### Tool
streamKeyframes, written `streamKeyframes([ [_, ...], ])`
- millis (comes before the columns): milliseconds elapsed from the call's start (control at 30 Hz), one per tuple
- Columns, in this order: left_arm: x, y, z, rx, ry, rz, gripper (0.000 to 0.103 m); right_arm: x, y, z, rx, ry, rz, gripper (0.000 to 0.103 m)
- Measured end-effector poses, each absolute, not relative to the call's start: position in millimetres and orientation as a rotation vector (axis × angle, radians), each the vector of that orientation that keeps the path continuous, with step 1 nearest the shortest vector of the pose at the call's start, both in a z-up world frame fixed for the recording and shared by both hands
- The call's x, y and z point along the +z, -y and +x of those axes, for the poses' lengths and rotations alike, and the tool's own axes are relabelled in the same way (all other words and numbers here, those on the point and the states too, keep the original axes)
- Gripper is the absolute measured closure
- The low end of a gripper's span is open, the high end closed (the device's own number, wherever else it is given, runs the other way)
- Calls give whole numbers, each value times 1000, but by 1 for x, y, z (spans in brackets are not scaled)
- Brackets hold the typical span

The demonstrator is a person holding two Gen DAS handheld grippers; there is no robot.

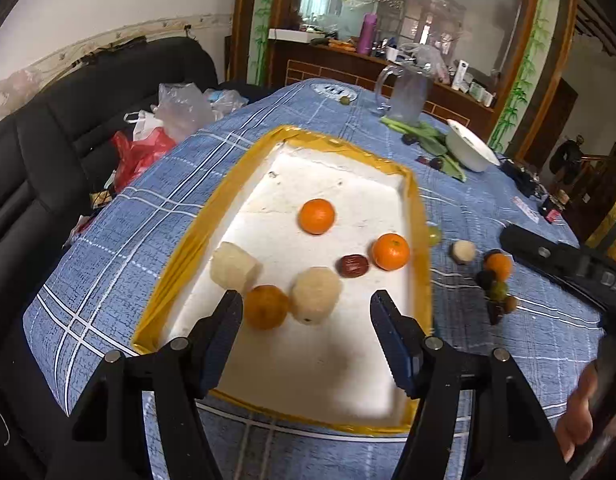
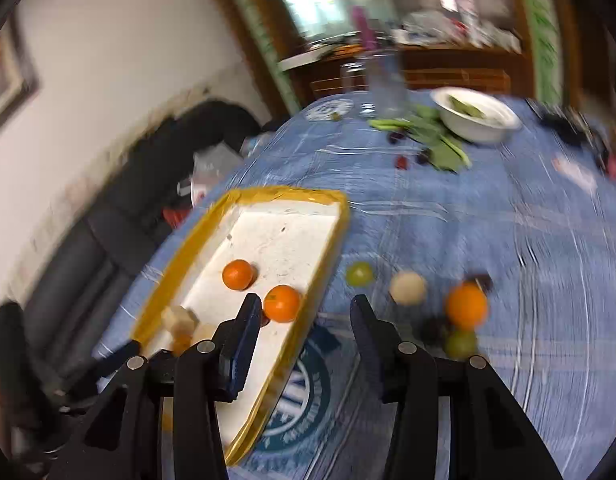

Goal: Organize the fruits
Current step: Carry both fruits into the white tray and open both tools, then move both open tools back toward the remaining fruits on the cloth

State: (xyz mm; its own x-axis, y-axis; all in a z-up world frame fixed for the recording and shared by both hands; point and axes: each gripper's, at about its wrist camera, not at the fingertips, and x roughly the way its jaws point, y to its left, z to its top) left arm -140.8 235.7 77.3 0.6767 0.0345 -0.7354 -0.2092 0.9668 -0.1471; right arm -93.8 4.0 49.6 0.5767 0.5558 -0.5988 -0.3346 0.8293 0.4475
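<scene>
A white foam tray with a yellow taped rim [image 1: 176, 260] lies on the blue checked tablecloth. Inside it are two oranges [image 1: 316, 216] [image 1: 391, 251], a red date [image 1: 351, 266], two pale peeled fruits [image 1: 235, 267] and a dull orange fruit [image 1: 266, 306]. My left gripper [image 1: 307, 304] hangs open above the tray's near end, with nothing between its pads. Right of the tray lie a green fruit [image 2: 359, 273], a pale round fruit [image 2: 407, 288], an orange [image 2: 467, 306] and small dark fruits. My right gripper [image 2: 306, 304] is open and empty over the tray's right rim [image 2: 324, 280]; this view is blurred.
At the far end of the table are a white bowl [image 1: 470, 148], a clear pitcher [image 1: 406, 94] and green leaves [image 1: 432, 140]. A black sofa [image 1: 48, 152] with plastic bags [image 1: 148, 144] runs along the left. A person's hand [image 1: 580, 412] shows at the right edge.
</scene>
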Motion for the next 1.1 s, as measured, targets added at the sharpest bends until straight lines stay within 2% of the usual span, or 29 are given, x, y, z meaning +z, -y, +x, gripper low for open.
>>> streamKeyframes([
  [133, 92, -220, -147, 109, -790, -207, 38, 52, 39, -114, 554, -841, 477, 53],
  [300, 128, -190, -163, 53, -712, -156, 37, 74, 85, -134, 505, -785, 508, 53],
  [400, 153, -172, -172, 7, -663, -126, 35, 98, 116, -145, 456, -737, 470, 46],
  [600, 213, -137, -178, -107, -554, -73, 34, 182, 193, -175, 250, -542, 324, 46],
  [667, 232, -129, -175, -144, -528, -80, 34, 210, 212, -184, 192, -481, 295, 36],
  [800, 283, -120, -164, -204, -465, -113, 34, 282, 250, -199, 76, -369, 243, 29],
  [933, 333, -121, -150, -188, -394, -133, 20, 330, 264, -197, -16, -327, 182, 21],
  [1000, 347, -123, -144, -155, -361, -101, 14, 331, 259, -191, -14, -339, 158, 16],
  [1100, 340, -126, -133, -125, -379, -78, 14, 305, 243, -182, 27, -394, 122, 15],
])
